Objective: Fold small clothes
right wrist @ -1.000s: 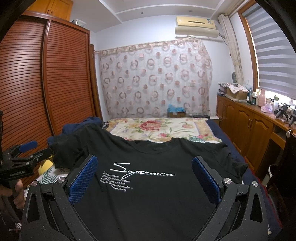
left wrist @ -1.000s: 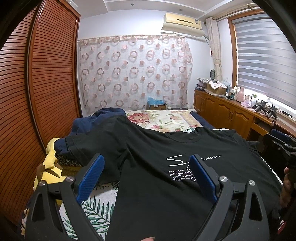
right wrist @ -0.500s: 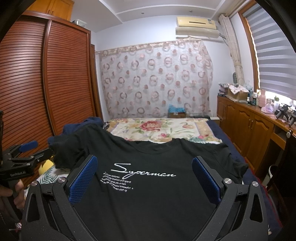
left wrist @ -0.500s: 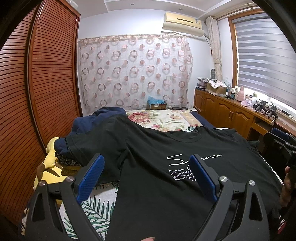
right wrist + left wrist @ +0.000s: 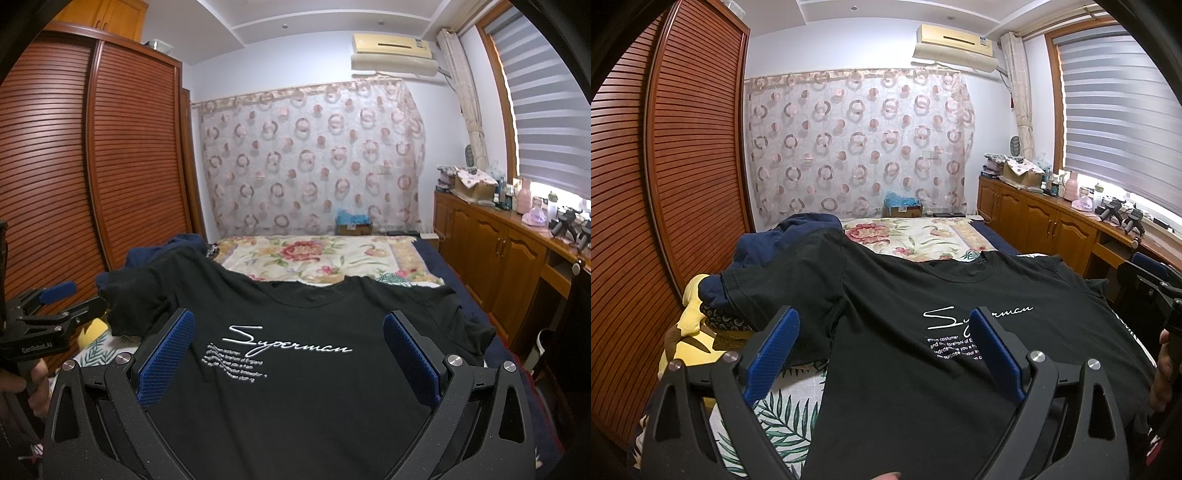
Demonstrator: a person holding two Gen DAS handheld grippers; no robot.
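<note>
A black T-shirt [image 5: 923, 295] with white "Superman" lettering lies spread face up on the bed; it also shows in the right wrist view [image 5: 314, 317]. Its left sleeve [image 5: 783, 288] drapes over a pile of clothes. My left gripper [image 5: 884, 332] is open and empty, held above the shirt's left side. My right gripper [image 5: 288, 339] is open and empty above the shirt's middle. The left gripper also shows at the left edge of the right wrist view [image 5: 59, 299]. The shirt's bottom hem is hidden below both views.
A dark blue garment [image 5: 783, 236] and yellow cloth [image 5: 690, 314] lie piled at the bed's left. A floral blanket [image 5: 314, 258] covers the far bed. A slatted wardrobe [image 5: 665, 184] stands on the left, wooden cabinets [image 5: 498, 254] with clutter on the right.
</note>
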